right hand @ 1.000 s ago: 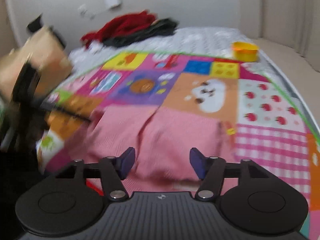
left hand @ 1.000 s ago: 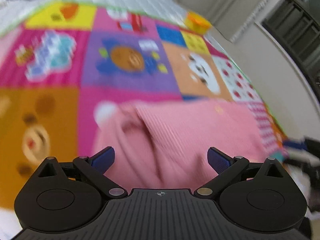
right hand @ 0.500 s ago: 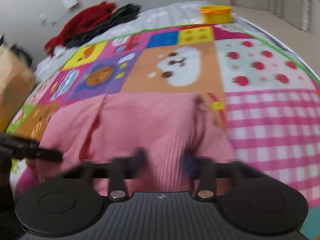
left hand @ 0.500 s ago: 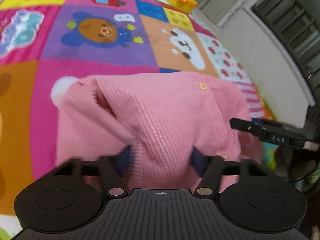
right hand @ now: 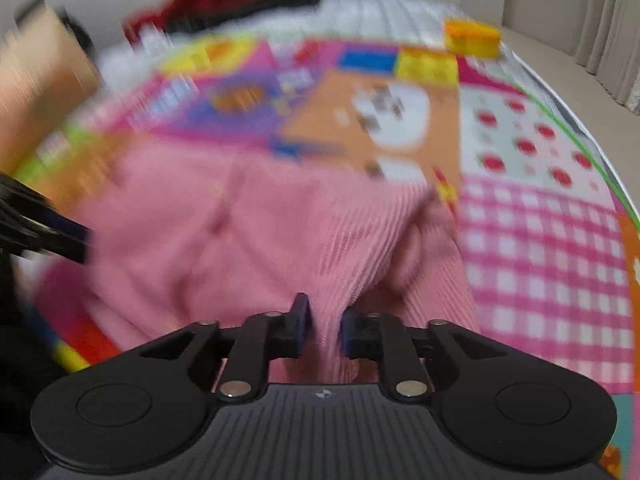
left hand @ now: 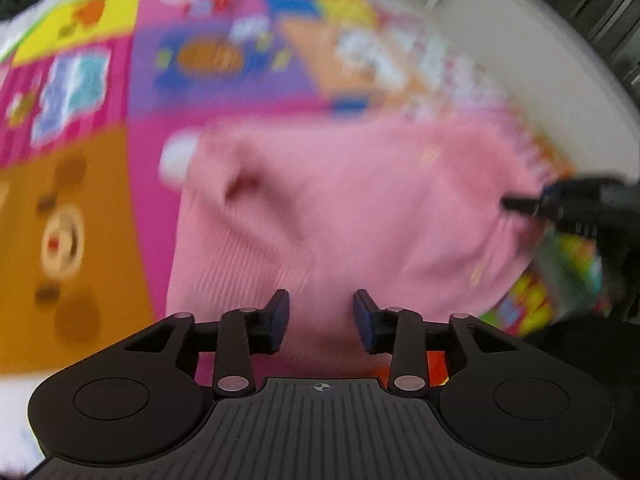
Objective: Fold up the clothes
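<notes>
A pink ribbed-knit garment [right hand: 248,232] lies rumpled on a glossy patchwork play mat [right hand: 540,216] printed with bears, strawberries and gingham squares. The right gripper [right hand: 324,330] has its jaws clenched on a raised fold at the garment's near edge. The left gripper [left hand: 320,320] has fabric between its jaws, but blur hides whether they pinch it. A yellow tub [right hand: 472,38] stands well apart near the mat's far edge; bare mat spreads to the right.

No text, label, brand or number can be read in either view (both are motion-blurred).
</notes>
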`<state>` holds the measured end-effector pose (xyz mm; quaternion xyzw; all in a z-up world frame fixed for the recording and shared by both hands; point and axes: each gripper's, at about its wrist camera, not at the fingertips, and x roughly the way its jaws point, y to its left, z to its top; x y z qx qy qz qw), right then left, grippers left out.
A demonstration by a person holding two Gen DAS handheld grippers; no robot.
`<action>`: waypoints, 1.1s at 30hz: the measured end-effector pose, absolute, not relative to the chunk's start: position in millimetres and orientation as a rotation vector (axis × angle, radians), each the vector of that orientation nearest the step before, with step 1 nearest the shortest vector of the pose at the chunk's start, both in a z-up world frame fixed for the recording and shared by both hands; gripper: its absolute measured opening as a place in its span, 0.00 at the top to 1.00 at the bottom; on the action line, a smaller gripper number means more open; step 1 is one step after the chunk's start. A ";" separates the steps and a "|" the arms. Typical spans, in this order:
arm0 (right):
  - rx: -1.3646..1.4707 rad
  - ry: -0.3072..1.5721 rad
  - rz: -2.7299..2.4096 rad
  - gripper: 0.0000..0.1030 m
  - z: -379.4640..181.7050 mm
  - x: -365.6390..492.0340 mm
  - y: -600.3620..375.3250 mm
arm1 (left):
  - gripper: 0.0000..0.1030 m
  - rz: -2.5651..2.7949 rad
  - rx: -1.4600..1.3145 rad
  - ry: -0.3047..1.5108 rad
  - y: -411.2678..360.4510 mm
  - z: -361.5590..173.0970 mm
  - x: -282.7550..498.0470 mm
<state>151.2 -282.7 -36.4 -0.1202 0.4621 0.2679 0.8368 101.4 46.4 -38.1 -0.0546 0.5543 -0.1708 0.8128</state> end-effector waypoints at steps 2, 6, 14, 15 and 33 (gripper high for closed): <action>-0.237 0.982 0.542 0.64 -42.2 153.2 -287.5 | 0.54 -0.359 -0.112 1.202 49.3 -42.5 96.2; -0.220 0.969 0.546 0.44 -36.4 149.7 -294.3 | 0.27 -0.368 -0.086 1.108 56.8 -15.8 87.2; -0.180 0.952 0.523 0.22 -30.1 142.3 -303.2 | 0.13 -0.505 -0.261 1.052 27.2 2.4 104.1; -0.157 0.940 0.521 0.20 -26.3 142.6 -305.2 | 0.14 -0.508 -0.283 1.087 18.9 -7.5 107.2; -0.173 0.843 0.505 0.14 -27.6 233.6 -241.2 | 0.39 -0.483 -0.492 1.258 -19.9 -76.8 106.2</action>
